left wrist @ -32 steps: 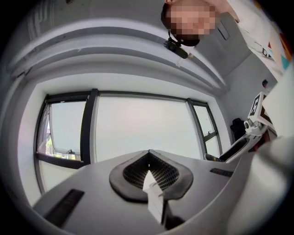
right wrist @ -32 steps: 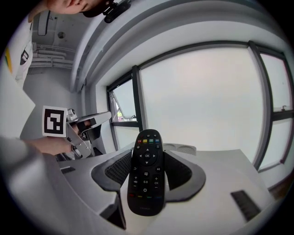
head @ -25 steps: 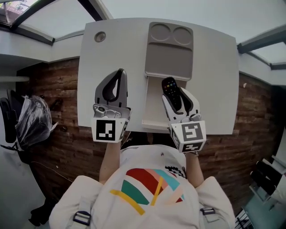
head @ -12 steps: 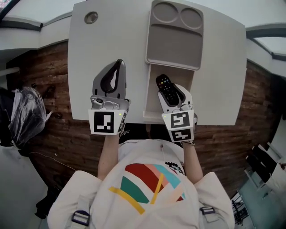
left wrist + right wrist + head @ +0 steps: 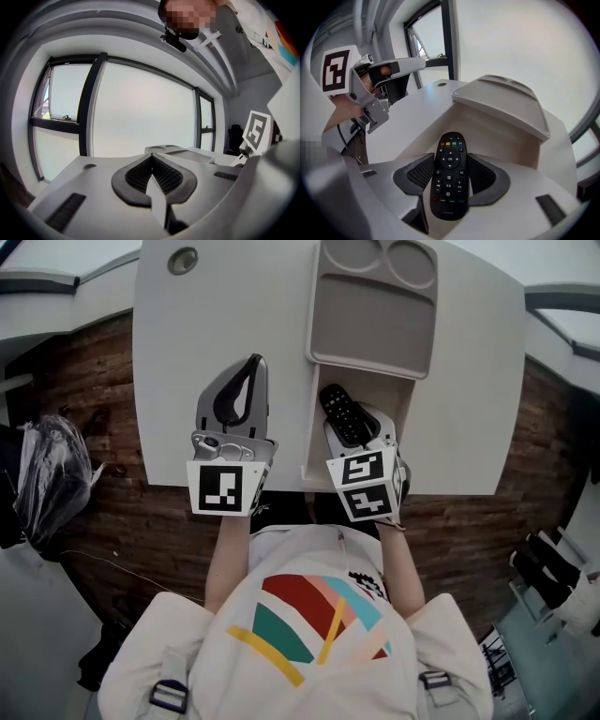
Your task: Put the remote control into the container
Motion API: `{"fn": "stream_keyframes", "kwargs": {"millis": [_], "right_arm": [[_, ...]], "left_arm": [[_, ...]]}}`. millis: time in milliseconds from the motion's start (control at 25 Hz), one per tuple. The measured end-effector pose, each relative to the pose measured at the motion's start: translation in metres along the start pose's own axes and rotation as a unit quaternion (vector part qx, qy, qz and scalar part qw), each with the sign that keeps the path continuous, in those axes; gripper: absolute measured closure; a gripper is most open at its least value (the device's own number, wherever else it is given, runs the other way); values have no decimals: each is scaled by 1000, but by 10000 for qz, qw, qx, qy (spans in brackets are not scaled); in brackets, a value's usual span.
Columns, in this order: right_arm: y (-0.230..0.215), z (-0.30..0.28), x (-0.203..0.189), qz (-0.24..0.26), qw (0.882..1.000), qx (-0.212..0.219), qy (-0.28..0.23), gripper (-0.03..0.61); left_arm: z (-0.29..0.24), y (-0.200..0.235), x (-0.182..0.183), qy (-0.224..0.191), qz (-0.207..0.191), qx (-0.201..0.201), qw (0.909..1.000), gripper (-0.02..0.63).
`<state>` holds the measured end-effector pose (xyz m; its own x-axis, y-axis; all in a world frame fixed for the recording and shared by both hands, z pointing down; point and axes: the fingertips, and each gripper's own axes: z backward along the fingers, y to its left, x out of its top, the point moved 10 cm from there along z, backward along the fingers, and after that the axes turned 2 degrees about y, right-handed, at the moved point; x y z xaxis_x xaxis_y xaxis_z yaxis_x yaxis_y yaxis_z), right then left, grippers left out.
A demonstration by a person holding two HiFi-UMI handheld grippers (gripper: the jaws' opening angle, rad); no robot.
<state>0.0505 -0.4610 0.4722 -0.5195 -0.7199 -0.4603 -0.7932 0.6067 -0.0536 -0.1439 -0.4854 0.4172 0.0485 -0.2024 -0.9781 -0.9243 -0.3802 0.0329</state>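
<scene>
The remote control is black, with a row of coloured keys at each end of its face and a round pad of arrows near the far end; it lies button-side up between the 2 ribbed pads of the right gripper, which pinch it by its long edges, roughly at its middle; its near end juts back past the pads, and its far end points over the open compartment of the container; whether it touches the compartment's floor I cannot tell. The container is a beige box set on the white table; its lid, with 2 round hollows at the far end, lies over the far part and leaves the near part open. To the left, well apart from the container, the left gripper is over the bare tabletop with its jaws pressed together and nothing between them; a round hole sits in the table's far left corner. Below the table's edge are the person's white shirt with coloured stripes, a dark wooden floor and a dark bag at the left.
</scene>
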Motion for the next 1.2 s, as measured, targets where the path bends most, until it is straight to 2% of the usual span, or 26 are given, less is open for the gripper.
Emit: {"fn": "stream_keyframes", "kwargs": {"millis": [80, 520, 720, 960, 1200], "right_arm": [[0, -4, 0, -161, 9999, 41, 38, 350], [-2, -11, -5, -245, 9996, 55, -132, 348], [2, -16, -4, -481, 9980, -360, -178, 348], [2, -15, -2, -516, 9981, -235, -236, 347], [2, -14, -3, -602, 9968, -388, -344, 332]], "left_arm": [[0, 0, 0, 25, -2, 9, 10000, 606], [1, 2, -4, 79, -13, 69, 9999, 606], [1, 2, 2, 0, -45, 68, 10000, 606], [4, 1, -1, 112, -61, 10, 9999, 606], [7, 2, 4, -70, -75, 26, 9999, 606]]}}
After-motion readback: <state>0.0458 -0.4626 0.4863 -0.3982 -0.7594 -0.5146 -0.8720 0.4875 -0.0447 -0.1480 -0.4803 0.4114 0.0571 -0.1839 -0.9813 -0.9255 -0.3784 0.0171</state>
